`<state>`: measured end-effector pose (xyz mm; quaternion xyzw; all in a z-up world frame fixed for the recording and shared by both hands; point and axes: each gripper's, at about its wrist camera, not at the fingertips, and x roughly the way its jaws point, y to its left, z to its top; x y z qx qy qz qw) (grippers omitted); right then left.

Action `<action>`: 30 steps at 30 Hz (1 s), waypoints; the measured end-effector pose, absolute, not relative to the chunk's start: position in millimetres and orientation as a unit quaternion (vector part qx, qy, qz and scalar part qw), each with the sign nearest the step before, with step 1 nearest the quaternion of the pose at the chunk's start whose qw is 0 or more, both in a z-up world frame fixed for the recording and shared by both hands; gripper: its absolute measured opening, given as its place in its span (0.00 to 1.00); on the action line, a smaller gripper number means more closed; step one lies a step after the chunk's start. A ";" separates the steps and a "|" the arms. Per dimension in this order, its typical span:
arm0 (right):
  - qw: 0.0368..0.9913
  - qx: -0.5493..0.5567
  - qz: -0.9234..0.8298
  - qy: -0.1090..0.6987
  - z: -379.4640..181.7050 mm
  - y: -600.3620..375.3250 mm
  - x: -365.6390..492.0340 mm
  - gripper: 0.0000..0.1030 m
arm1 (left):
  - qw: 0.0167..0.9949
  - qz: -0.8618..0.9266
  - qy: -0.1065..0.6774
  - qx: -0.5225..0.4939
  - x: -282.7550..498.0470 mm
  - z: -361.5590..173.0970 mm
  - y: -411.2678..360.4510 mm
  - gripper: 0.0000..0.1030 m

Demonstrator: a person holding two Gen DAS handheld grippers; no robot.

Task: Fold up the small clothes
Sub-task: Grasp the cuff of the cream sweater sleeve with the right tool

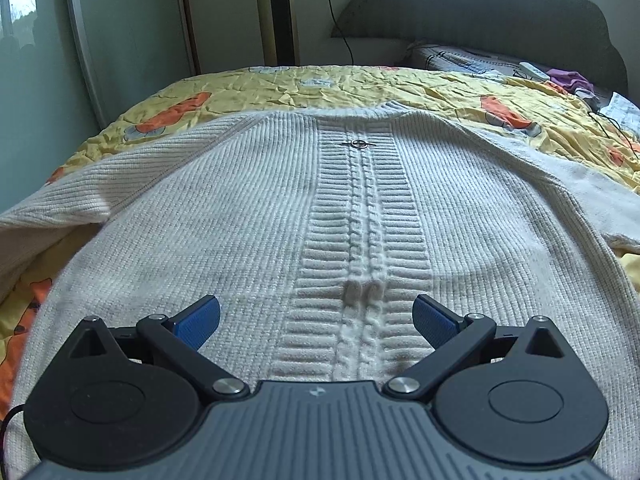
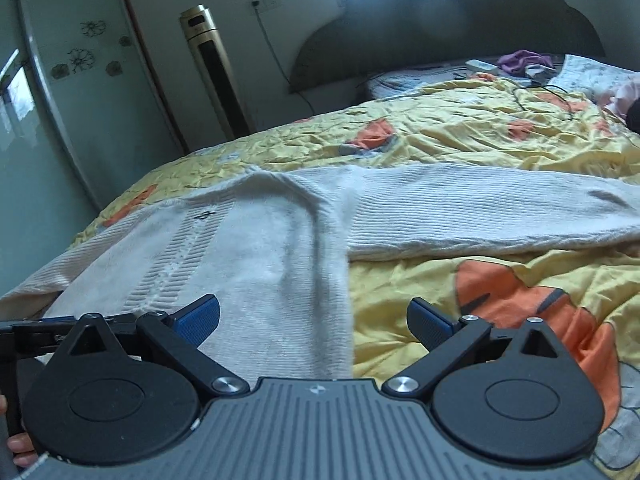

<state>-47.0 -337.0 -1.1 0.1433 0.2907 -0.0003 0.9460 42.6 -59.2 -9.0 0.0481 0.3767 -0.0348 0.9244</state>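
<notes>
Left wrist view: the left gripper [image 1: 316, 318] hovers over the lower body of a white knit sweater [image 1: 240, 220], jaws spread wide and holding nothing, with the central cable-knit band between the blue pads. The sweater lies flat, front up, on a yellow quilt [image 1: 320, 86] with orange prints. A small metal ornament [image 1: 359, 144] sits on the band near the collar. Right wrist view: the right gripper [image 2: 313, 320] straddles the sweater's side edge, jaws wide and empty. One sleeve [image 2: 480, 212] extends sideways across the quilt.
</notes>
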 end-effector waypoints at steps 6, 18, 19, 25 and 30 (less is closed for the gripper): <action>0.945 0.149 -0.031 0.288 -4.7 -359.5 -46.8 0.98 | 0.923 -0.037 0.379 0.053 43.8 -10.7 -63.2 1.00; 0.937 0.162 -0.144 0.274 -20.0 -443.9 -46.0 0.89 | 0.922 -0.052 0.379 0.062 39.4 -16.4 -68.3 1.00; 0.934 0.168 -0.158 0.272 -21.2 -454.9 -47.3 0.89 | 0.922 -0.052 0.378 0.065 39.1 -16.7 -69.3 1.00; 0.913 0.241 -0.212 0.250 -31.0 -518.9 -54.8 0.82 | 0.922 -0.054 0.375 0.078 37.9 -16.6 -75.3 1.00; 0.897 0.301 -0.242 0.216 -39.2 -561.5 -56.5 0.70 | 0.920 -0.056 0.379 0.083 38.7 -17.2 -78.0 1.00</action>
